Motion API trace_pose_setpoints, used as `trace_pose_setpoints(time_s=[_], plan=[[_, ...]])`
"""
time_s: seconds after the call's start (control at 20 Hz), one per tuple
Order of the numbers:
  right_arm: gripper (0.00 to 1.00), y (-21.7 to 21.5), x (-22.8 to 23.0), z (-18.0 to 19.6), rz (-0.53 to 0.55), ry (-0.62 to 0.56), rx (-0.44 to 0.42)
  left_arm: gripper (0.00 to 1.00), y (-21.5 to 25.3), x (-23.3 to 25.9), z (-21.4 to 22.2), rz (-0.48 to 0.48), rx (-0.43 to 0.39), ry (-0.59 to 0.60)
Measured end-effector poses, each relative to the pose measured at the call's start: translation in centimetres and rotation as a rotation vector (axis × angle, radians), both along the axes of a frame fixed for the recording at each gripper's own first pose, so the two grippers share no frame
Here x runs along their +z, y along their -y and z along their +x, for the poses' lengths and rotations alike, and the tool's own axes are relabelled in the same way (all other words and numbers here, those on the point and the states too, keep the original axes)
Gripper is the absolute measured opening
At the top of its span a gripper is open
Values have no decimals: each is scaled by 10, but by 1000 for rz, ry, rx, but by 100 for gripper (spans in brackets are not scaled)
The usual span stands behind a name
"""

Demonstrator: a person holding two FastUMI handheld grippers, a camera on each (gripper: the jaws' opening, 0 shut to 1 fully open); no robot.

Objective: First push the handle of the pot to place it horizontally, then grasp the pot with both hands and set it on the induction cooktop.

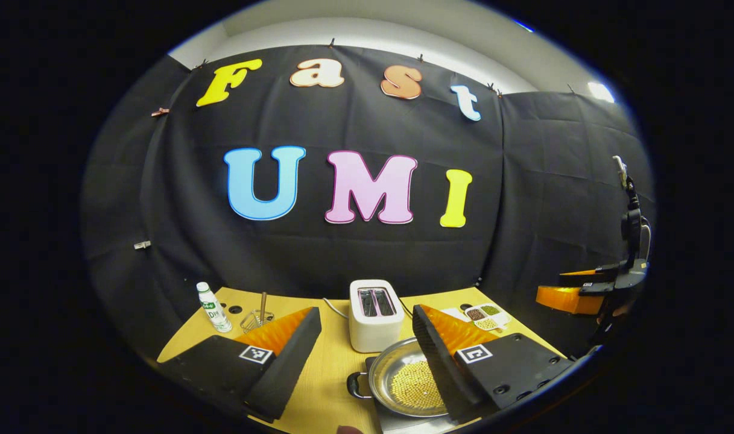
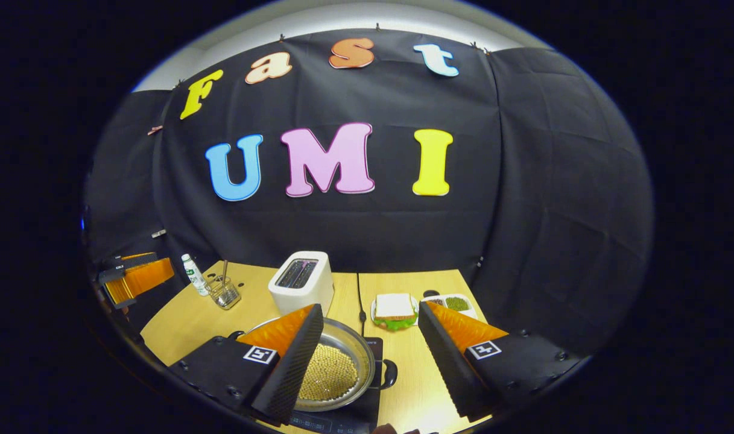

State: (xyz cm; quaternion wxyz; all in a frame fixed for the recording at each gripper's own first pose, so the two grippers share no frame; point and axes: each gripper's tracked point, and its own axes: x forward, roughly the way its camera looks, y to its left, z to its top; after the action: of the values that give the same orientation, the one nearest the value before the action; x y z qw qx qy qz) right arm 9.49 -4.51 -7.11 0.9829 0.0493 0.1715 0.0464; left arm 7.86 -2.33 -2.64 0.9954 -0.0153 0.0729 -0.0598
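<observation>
The pot (image 2: 336,367) sits on the cooktop (image 2: 348,416) on the counter (image 2: 415,386), low between both open claws, left claw (image 1: 367,355) and right claw (image 2: 370,355), handles pointing sideways.

Steel pot (image 2: 336,367) w/ yellow beans, on black induction cooktop (image 2: 367,416) (side handles level).

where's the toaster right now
The white toaster stands on the wooden table just behind the pot, with the glass cup and bottle to its left in the right gripper view.
</observation>
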Motion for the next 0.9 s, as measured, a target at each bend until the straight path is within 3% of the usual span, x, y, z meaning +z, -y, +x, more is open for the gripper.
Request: trace_pose_setpoints(time_s=[0.5,0.9], plan=[[99,3,63,-27,-63,265,-25,95,3,52,-34,21,0,210],[98,-7,61,-29,-62,262,-9,95,9,46,-31,25,-5,178]])
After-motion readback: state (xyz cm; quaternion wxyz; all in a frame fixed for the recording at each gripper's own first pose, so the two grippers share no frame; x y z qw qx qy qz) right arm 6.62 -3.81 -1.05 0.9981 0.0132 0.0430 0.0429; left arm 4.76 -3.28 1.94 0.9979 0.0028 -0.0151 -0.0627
